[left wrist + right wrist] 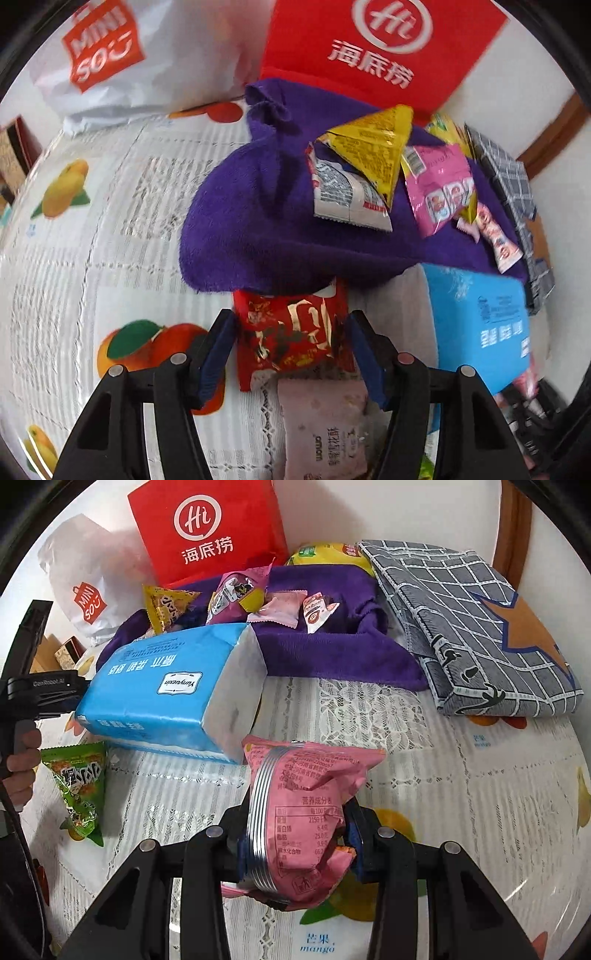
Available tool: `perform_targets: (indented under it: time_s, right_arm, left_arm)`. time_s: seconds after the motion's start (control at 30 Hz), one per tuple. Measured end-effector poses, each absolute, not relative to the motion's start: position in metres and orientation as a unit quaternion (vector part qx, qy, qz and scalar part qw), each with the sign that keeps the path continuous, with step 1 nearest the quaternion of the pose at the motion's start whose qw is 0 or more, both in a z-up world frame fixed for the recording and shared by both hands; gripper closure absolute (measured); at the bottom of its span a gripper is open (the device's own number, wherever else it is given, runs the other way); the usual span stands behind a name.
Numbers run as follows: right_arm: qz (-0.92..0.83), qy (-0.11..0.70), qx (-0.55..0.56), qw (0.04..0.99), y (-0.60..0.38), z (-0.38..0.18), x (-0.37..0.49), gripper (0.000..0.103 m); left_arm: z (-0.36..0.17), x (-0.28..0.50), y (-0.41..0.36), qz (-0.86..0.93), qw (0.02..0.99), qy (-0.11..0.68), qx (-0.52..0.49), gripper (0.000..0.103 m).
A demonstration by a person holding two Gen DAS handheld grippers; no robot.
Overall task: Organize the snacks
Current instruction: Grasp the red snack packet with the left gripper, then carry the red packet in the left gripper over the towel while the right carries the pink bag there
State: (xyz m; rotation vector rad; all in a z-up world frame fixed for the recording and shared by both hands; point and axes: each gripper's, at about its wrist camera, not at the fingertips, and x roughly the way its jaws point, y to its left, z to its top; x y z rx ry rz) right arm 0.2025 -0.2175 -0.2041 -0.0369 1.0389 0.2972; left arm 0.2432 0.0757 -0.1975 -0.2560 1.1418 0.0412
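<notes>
My left gripper (290, 332) is shut on a red snack packet (291, 332), held just short of the purple towel (255, 218). Several snacks lie on the towel: a yellow triangular pack (373, 147), a white packet (347, 192) and a pink packet (436, 184). A pale pink packet (325, 428) lies on the table under the left gripper. My right gripper (299, 842) is shut on a pink snack packet (303, 812) above the tablecloth. A green triangular snack (79, 786) lies at the left in the right wrist view, near the left gripper's handle (26, 698).
A blue tissue pack (170, 694) lies in front of the towel; it also shows in the left wrist view (480, 321). A red paper bag (207, 531) and a white Miniso bag (85, 587) stand behind. A grey checked cloth (472, 627) lies at the right.
</notes>
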Motion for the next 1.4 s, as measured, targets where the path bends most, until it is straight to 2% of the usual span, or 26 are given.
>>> perform_targets:
  time_s: [0.1, 0.13, 0.2, 0.27, 1.0, 1.4]
  right_arm:
    - [0.143, 0.493, -0.018, 0.858, -0.216, -0.205, 0.204, 0.062]
    - [0.143, 0.492, -0.019, 0.858, -0.215, -0.205, 0.204, 0.062]
    - [0.142, 0.492, -0.022, 0.858, -0.214, -0.204, 0.204, 0.062]
    - [0.144, 0.494, -0.021, 0.857, -0.215, -0.203, 0.204, 0.062]
    - [0.154, 0.427, -0.016, 0.891, -0.215, -0.129, 0.163, 0.063]
    - [0.157, 0.389, -0.012, 0.908, -0.2, -0.083, 0.176, 0.063]
  left_arm:
    - [-0.197, 0.245, 0.071, 0.025, 0.836, 0.537, -0.11, 0.043]
    - [-0.197, 0.245, 0.071, 0.024, 0.836, 0.537, -0.111, 0.049]
    - [-0.196, 0.246, 0.073, 0.019, 0.836, 0.537, -0.113, 0.055]
    - [-0.195, 0.242, 0.078, 0.015, 0.833, 0.539, -0.124, 0.056]
    - [-0.113, 0.154, 0.064, -0.033, 0.866, 0.481, -0.132, 0.057]
    - [-0.072, 0.155, 0.044, -0.049, 0.883, 0.452, -0.121, 0.057]
